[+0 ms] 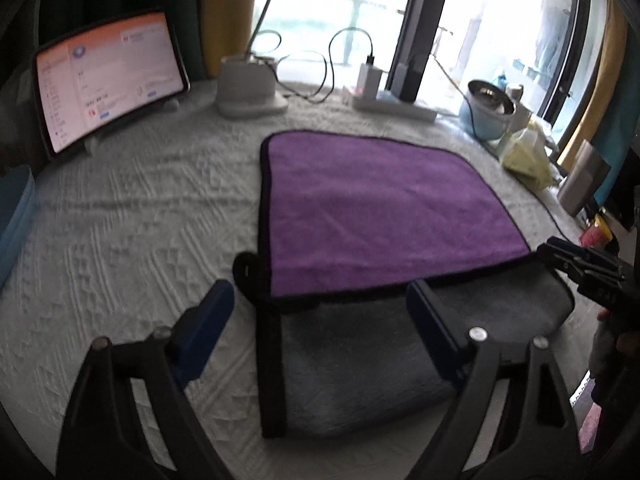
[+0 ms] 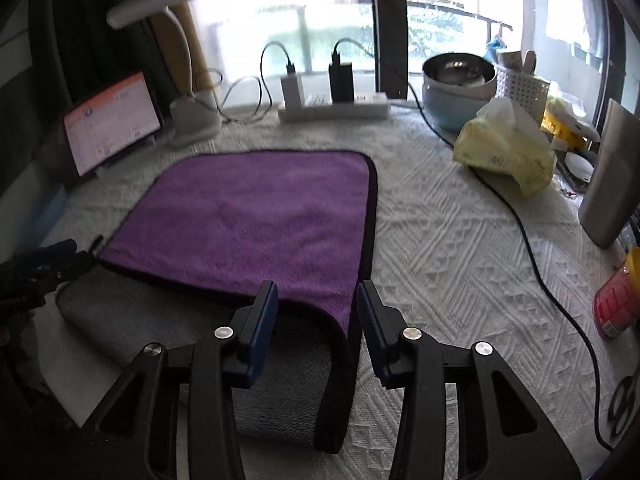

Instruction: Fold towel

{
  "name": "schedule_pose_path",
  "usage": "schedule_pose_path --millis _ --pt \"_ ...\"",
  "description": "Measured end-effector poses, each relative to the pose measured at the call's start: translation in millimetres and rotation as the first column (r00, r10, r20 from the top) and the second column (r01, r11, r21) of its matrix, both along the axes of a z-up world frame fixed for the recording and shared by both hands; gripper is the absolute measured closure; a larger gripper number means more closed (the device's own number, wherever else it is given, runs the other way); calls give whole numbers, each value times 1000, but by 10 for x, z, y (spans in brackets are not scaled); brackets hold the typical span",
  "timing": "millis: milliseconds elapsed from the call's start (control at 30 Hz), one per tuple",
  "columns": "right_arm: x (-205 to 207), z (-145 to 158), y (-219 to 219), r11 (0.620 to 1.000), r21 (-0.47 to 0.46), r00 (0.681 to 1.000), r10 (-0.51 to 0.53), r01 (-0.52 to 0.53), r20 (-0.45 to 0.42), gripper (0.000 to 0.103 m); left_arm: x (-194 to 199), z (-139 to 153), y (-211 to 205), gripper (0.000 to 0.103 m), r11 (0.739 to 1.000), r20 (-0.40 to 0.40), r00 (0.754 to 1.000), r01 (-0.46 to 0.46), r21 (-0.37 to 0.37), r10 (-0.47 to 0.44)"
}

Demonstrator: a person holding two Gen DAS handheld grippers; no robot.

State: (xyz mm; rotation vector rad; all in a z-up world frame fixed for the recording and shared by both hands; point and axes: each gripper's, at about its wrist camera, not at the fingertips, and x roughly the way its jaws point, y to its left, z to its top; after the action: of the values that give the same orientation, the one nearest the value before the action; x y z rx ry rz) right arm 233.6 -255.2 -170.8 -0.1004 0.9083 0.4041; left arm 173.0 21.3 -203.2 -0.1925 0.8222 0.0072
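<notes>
Left gripper [image 1: 320, 312]: jaws spread wide with nothing between the blue pads; it hangs low over the near left part of the towel, one finger over the bare cloth to the left, the other over the grey side.
Right gripper [image 2: 318, 306]: jaws parted, straddling the near right edge of the towel; whether the pads touch the fabric I cannot tell. It also shows at the right edge of the left wrist view.
Towel [image 1: 384, 208]: lies flat at the middle of the table, purple face up with black binding; the grey underside [image 1: 360, 360] is exposed in a strip along the near edge, below the purple layer's near hem.
Hanging loop [image 1: 245, 270]: black, at the near left corner of the purple layer, lying on the cloth.
Tablecloth [image 1: 132, 220]: white, textured, covering the table under everything.
Black cable [image 2: 532, 256]: runs across the cloth on the right, well apart from the towel.
Red jar with yellow lid [image 2: 618, 300]: at the right edge.
Yellow tissue pack [image 2: 506, 148]: far right, beyond the towel.
Tablet [image 1: 108, 80]: far left, propped on a stand, screen lit.
Desk lamp [image 2: 188, 80]: white, its base just right of the tablet.
Power strip [image 2: 334, 108]: far middle, with a white and a black charger plugged in.
Blue bowl [image 2: 458, 88]: far right, metal inside.
White basket [image 2: 522, 88]: just right of the bowl.
</notes>
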Motion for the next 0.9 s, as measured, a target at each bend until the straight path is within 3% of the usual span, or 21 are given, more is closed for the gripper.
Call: schedule_pose_path --millis 300,500,900 --pt "-36 -157 117 997 -55 997 59 -62 -55 59 -20 -115 -53 37 999 -25 999 36 0 -36" --pt "-116 -183 195 993 -84 996 80 -83 -28 85 -73 -106 -58 50 998 -9 999 45 33 -45" --pt "-252 -41 268 991 -81 993 111 -108 29 90 -149 -100 -172 83 992 1 996 90 84 -90"
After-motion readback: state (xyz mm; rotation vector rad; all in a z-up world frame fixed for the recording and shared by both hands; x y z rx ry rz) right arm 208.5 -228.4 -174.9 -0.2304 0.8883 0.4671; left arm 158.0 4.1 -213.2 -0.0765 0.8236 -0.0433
